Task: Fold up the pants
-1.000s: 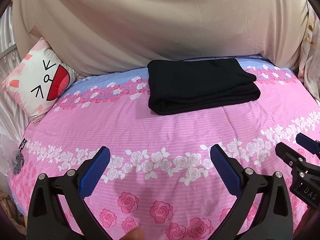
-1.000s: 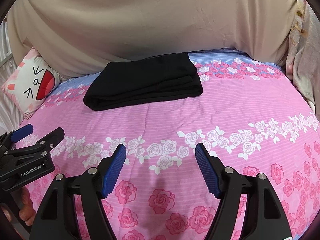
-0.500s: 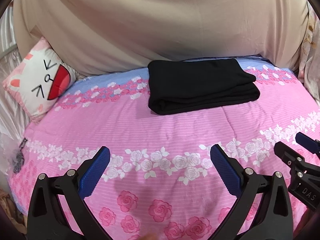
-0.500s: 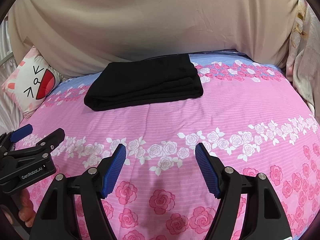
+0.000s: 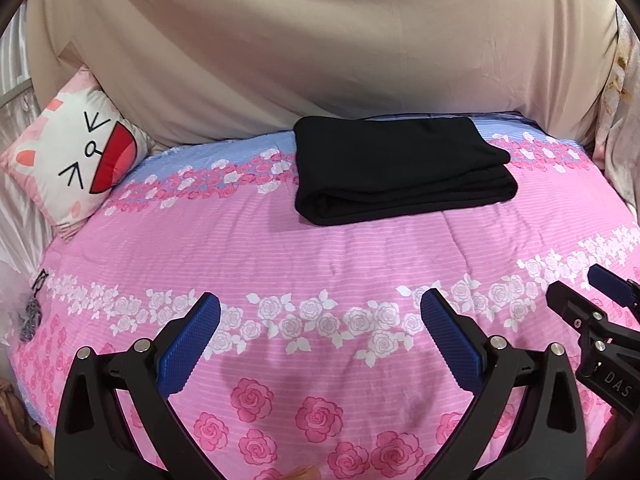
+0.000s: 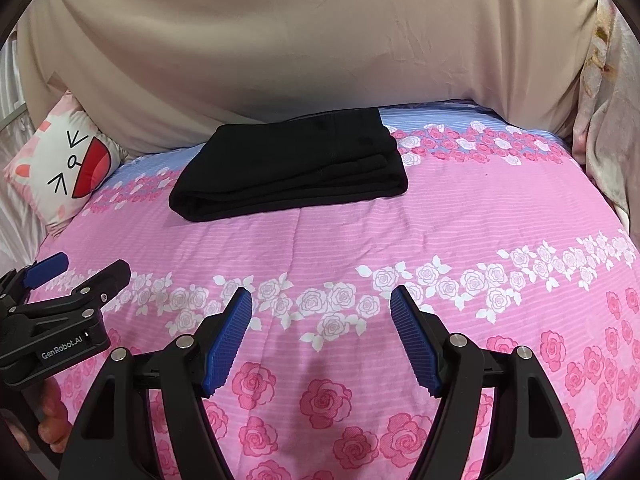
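Observation:
Black pants [image 5: 400, 170] lie folded into a flat rectangle at the far side of the bed; they also show in the right wrist view [image 6: 292, 164]. My left gripper [image 5: 320, 308] is open and empty, low over the near part of the bed, well short of the pants. My right gripper [image 6: 321, 300] is open and empty, beside the left one. The right gripper shows at the right edge of the left wrist view [image 5: 584, 288], and the left gripper at the left edge of the right wrist view [image 6: 80, 272].
A pink floral bedspread [image 5: 320, 248] covers the bed. A cat-face cushion [image 5: 76, 164] leans at the far left. A beige sheet [image 5: 320, 48] hangs behind the bed. Pale fabric [image 6: 608, 120] hangs at the right.
Both grippers have stayed open and almost still. The view has shifted only very slightly; the pants have not moved.

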### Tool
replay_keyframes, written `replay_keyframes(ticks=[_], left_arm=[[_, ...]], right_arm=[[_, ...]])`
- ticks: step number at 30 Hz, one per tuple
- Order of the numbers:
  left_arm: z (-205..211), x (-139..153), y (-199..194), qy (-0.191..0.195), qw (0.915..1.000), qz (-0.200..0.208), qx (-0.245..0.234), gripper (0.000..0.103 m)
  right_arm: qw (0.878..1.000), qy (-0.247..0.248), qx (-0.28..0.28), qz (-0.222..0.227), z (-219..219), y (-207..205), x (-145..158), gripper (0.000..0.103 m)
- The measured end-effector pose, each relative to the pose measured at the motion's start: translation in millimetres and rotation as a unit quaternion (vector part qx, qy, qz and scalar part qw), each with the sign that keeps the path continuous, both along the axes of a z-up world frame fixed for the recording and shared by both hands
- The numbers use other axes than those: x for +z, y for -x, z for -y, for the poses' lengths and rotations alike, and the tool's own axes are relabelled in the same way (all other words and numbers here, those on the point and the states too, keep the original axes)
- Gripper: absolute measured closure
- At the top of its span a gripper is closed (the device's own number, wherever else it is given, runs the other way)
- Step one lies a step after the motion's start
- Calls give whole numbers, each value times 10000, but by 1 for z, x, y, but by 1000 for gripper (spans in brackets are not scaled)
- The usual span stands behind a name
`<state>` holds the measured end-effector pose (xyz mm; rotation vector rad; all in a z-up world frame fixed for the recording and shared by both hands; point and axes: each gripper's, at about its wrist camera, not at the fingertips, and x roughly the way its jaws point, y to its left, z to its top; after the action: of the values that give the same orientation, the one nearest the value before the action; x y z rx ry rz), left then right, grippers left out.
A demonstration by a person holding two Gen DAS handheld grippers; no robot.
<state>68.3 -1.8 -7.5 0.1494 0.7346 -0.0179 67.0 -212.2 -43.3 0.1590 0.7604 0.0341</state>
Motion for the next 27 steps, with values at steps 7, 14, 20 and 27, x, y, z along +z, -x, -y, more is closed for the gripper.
replay_keyframes(ticks=[7,14,20,27], left_arm=[[1,-2,-1,-29,10000,-10,-61,5],[1,-5,-2,-30,10000,-63,-61,5],[1,-6,-3,-76,9999,-40,-70,5],[-1,-9,-7,-11,9999,-147,-85,5]], right_arm=[[10000,0,1,-1,0,0,-1,33],[10000,-1,-12,-36,-1,-2,-3,33],[10000,14,-22,-47,-1,-3,-4,33],[10000,14,-20,-60,-2,-3,-5,33]])
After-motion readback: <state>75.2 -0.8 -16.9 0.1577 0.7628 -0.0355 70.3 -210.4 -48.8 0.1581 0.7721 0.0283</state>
